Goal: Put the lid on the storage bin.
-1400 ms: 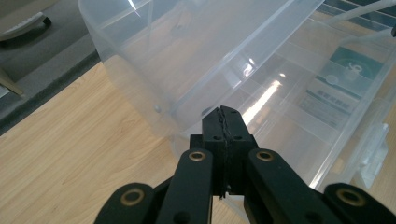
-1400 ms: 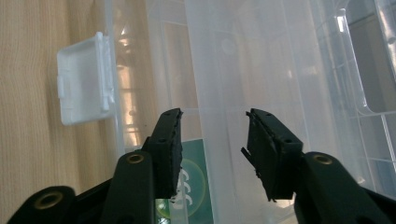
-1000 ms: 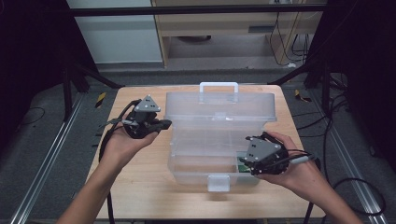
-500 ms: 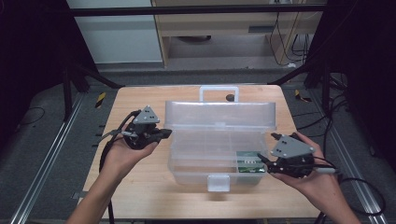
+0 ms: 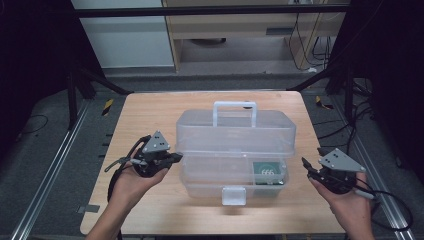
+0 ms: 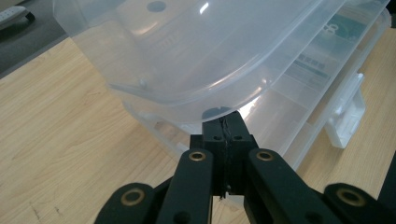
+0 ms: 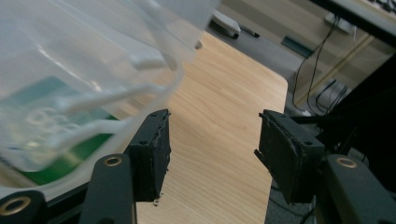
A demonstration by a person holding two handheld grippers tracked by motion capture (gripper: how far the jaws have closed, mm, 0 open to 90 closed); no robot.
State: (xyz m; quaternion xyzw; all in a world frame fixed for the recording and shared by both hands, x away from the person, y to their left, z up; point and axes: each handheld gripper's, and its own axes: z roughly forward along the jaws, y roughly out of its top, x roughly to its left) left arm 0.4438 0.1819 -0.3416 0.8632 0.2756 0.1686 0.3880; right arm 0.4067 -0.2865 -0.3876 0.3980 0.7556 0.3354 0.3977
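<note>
Left hand (image 5: 131, 181) lies palm up at the near left of the wooden counter (image 5: 150, 115), forearm entering from the bottom edge. It carries the left tool (image 5: 176, 157), which points right toward the left end of the clear plastic box (image 5: 235, 150). In the left gripper view the two black jaws are pressed flat together with nothing between them, their tip just beside, possibly touching, the box's lower left corner under the domed lid (image 6: 187, 51).

Right hand (image 5: 352, 205) is at the near right edge of the counter, palm up, holding the right tool (image 5: 306, 166) with its grey three-cornered plate uppermost. The tool points left toward the box's right end and stands apart from it. In the right gripper view the jaws are spread wide and grip nothing; bare counter shows between them, and the box wall lies just beside the left jaw.

The box sits at mid-counter, lid closed, white handle (image 5: 235, 112) upright on top, and a latch tab (image 5: 234, 195) at the near front centre.

Inside the box, at its near right, lies a green card or packet (image 5: 269, 172). White figures on it read roughly "666"; finer print below is too small to read. The left gripper view shows the same green label (image 6: 345, 25) through the plastic, its text illegible.
</note>
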